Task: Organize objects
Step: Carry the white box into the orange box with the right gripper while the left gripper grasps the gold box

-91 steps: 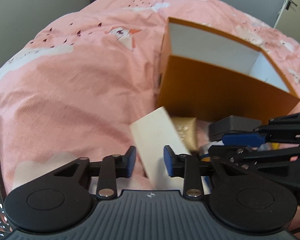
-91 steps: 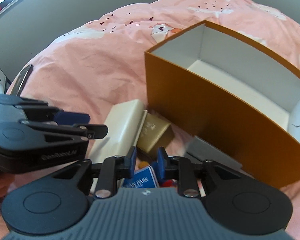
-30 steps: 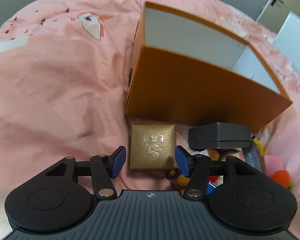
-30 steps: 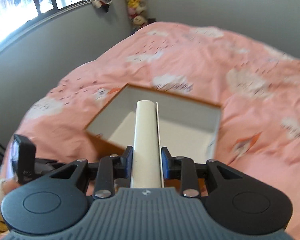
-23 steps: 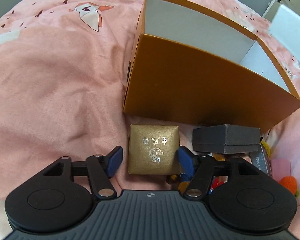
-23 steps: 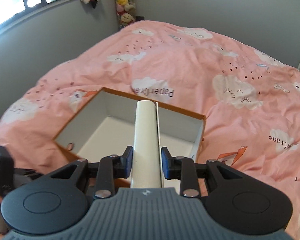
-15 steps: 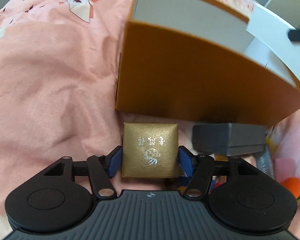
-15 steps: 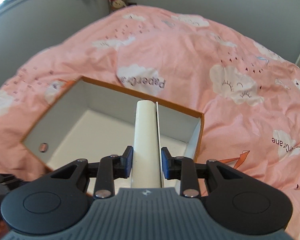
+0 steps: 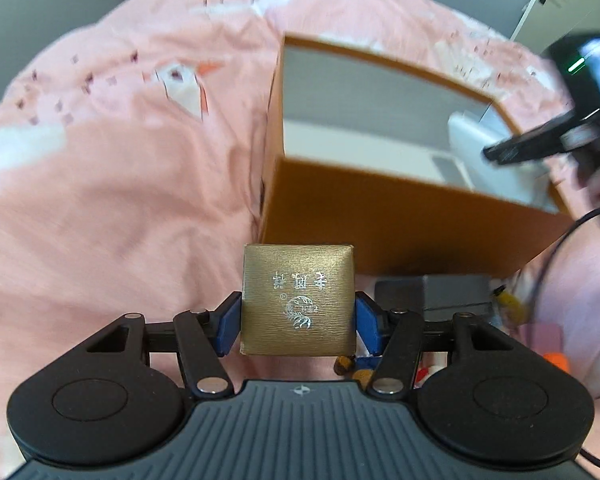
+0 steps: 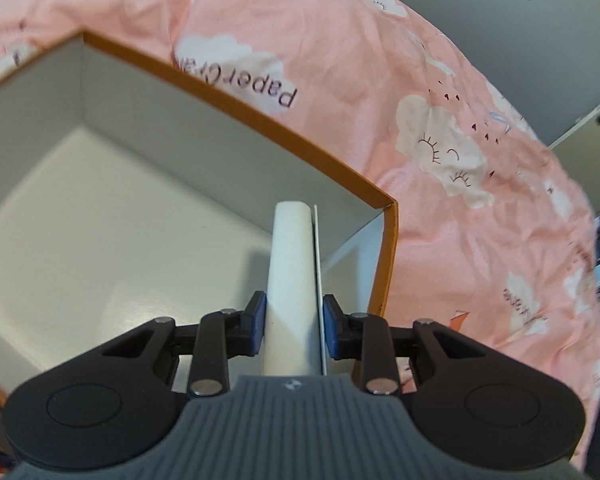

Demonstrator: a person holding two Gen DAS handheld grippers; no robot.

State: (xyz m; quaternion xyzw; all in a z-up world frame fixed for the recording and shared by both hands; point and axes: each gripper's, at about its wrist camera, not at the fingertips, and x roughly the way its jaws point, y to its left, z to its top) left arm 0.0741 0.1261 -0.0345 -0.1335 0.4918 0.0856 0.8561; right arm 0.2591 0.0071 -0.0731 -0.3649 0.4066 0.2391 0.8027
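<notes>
White box going into the orange box, gold box gripped

The right gripper (image 10: 293,330) is clamping the white box (image 10: 292,280), its long axis pointing to 12 o'clock inside the orange box (image 10: 236,100); the left gripper (image 9: 298,326), jaws wide and closing, is grasping the gold box (image 9: 298,300) at 6 o'clock of the orange box

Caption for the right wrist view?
Right gripper holds a white box over the open orange box on the pink bedspread.

Home bedroom: bed under pink cloud-print duvet (image 10: 440,92), grey walls, white door (image 9: 556,4).
</notes>
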